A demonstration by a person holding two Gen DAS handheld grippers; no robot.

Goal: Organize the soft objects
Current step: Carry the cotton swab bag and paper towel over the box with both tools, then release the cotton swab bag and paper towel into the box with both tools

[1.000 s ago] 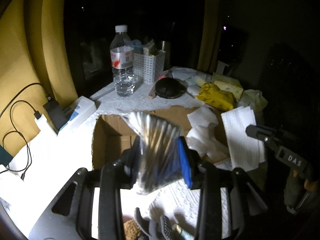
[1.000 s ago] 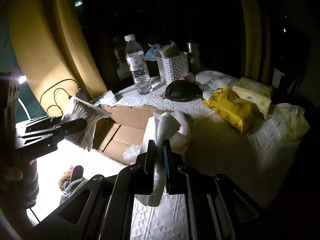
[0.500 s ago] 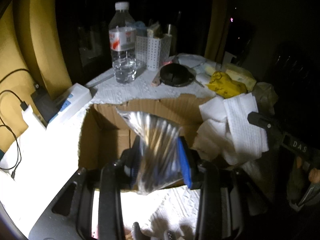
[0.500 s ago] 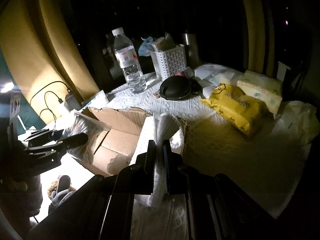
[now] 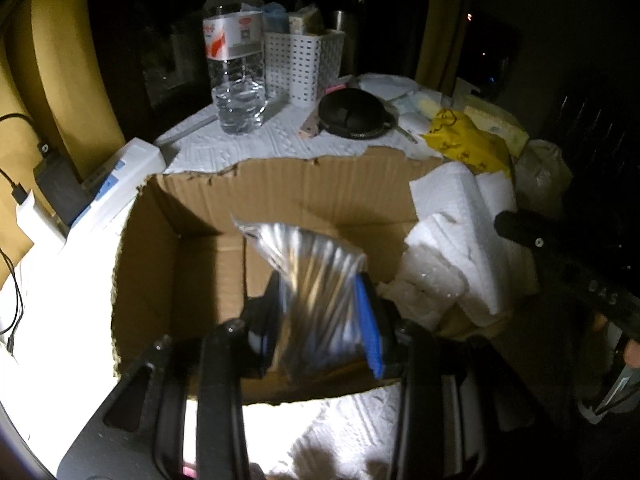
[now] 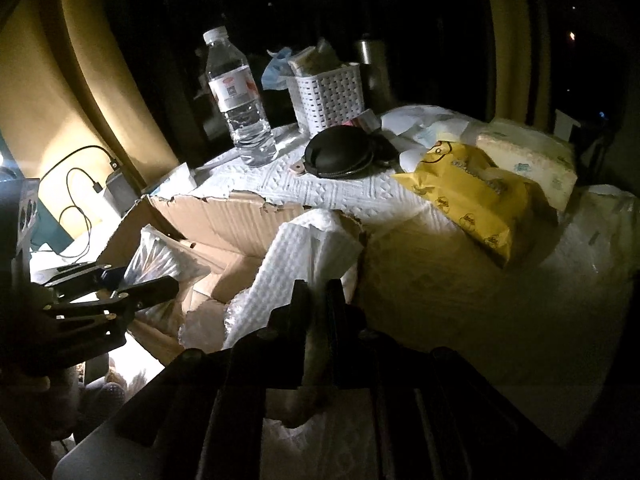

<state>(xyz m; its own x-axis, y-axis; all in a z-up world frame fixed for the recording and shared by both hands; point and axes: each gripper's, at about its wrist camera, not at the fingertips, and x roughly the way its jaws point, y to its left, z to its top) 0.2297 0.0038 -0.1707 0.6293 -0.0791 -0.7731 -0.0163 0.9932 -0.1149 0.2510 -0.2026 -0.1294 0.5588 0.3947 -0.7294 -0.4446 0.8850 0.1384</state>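
My left gripper (image 5: 320,320) is shut on a clear plastic bag (image 5: 312,276) and holds it over the open cardboard box (image 5: 304,184). In the right wrist view the left gripper (image 6: 132,284) and its bag (image 6: 156,256) sit at the box's near left side. My right gripper (image 6: 316,300) is shut on a folded white paper towel (image 6: 304,256) that drapes over the box's right wall (image 6: 224,216). In the left wrist view the towel (image 5: 460,220) hangs at the box's right edge, with the right gripper (image 5: 560,256) beside it.
On the table behind the box stand a water bottle (image 6: 240,108), a white basket (image 6: 332,96), a black round case (image 6: 344,152), a yellow wipes pack (image 6: 476,196) and a pale tissue pack (image 6: 528,160). Chargers and cables (image 5: 36,200) lie at the left. A plush toy (image 6: 108,392) lies below.
Both grippers have moved forward toward the box. The bag is now over the box's inside and the towel has come down onto its right wall.
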